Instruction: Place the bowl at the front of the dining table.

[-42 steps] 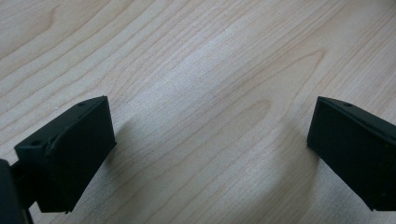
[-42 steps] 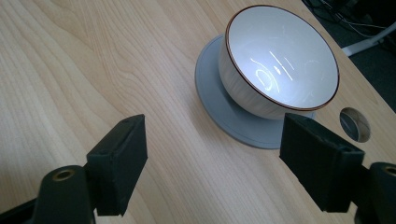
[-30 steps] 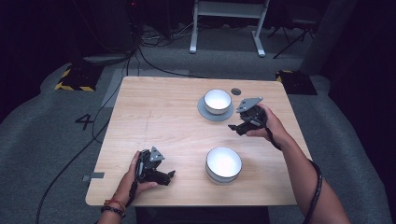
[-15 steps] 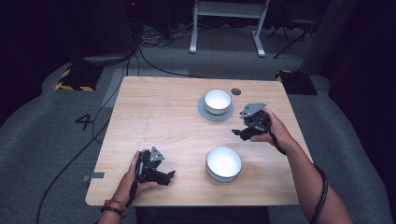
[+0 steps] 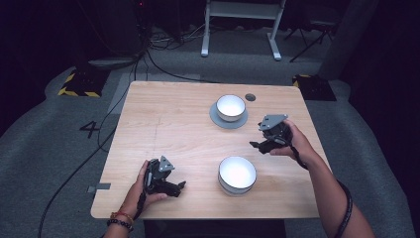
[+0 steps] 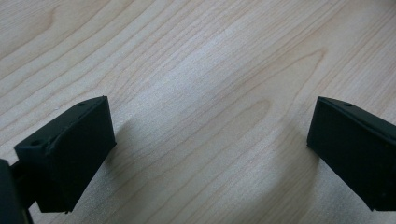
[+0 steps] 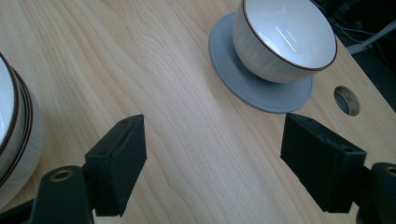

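A white bowl (image 5: 231,106) with a dark rim stands on a grey saucer (image 5: 218,118) at the table's far middle; in the right gripper view the bowl (image 7: 285,39) and saucer (image 7: 261,91) lie ahead to the right. Nearer the front sits another white bowl (image 5: 237,173), seen at the left edge (image 7: 14,135) as two nested rims. My right gripper (image 5: 257,145) hovers open between the two bowls, to their right, with bare wood between its jaws (image 7: 212,158). My left gripper (image 5: 174,187) rests open at the front left, holding nothing (image 6: 210,149).
The light wooden table (image 5: 168,124) has a round cable hole (image 5: 250,97) behind the saucer. Its left half is bare wood. Cables, a yellow-black striped block (image 5: 79,84) and a white stand (image 5: 242,25) lie on the grey floor beyond.
My right gripper has drifted a little toward the person and away from the bowl on the saucer, jaws unchanged. The left gripper and both bowls have stayed put.
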`<state>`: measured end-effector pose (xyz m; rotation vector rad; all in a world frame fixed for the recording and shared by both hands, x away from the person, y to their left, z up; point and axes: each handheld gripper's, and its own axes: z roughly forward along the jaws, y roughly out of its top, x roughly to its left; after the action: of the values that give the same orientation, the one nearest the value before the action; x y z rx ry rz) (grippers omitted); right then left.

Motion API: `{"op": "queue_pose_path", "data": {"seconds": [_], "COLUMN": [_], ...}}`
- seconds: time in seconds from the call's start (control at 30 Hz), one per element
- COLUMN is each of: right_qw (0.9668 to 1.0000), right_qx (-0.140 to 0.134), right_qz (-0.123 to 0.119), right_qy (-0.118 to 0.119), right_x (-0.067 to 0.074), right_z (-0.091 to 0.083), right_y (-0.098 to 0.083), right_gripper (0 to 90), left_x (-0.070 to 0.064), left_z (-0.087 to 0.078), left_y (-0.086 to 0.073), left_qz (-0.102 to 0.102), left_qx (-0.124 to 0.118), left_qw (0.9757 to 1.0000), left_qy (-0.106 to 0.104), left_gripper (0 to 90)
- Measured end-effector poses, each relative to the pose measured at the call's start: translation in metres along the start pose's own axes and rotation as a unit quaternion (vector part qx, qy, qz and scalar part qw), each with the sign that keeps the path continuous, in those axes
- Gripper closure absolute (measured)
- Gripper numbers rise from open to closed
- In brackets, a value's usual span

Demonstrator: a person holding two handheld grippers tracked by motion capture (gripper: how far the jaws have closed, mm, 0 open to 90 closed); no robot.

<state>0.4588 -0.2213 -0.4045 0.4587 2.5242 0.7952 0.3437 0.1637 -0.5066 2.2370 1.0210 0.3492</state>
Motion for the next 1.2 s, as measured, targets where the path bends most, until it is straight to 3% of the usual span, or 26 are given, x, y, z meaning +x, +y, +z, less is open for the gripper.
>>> {"op": "queue_pose_path", "data": {"seconds": [0.57,1.2], "right_qw": [0.9999,0.9994], "right_qx": [-0.001,0.008], "right_qz": [0.014,0.032], "right_qy": [-0.005,0.009], "right_x": [0.007,0.021], "right_z": [-0.010,-0.010], "right_y": [-0.022,-0.049], "right_gripper": [22.3,22.2], "left_x": [0.000,0.000], "left_z": [0.000,0.000], "left_y": [0.000,0.000], "left_qz": [-0.001,-0.001], "left_qx": [0.001,0.001], "left_qw": [1.0000,1.0000], "left_qy": [-0.001,0.000], "left_gripper": [1.0,1.0]}}
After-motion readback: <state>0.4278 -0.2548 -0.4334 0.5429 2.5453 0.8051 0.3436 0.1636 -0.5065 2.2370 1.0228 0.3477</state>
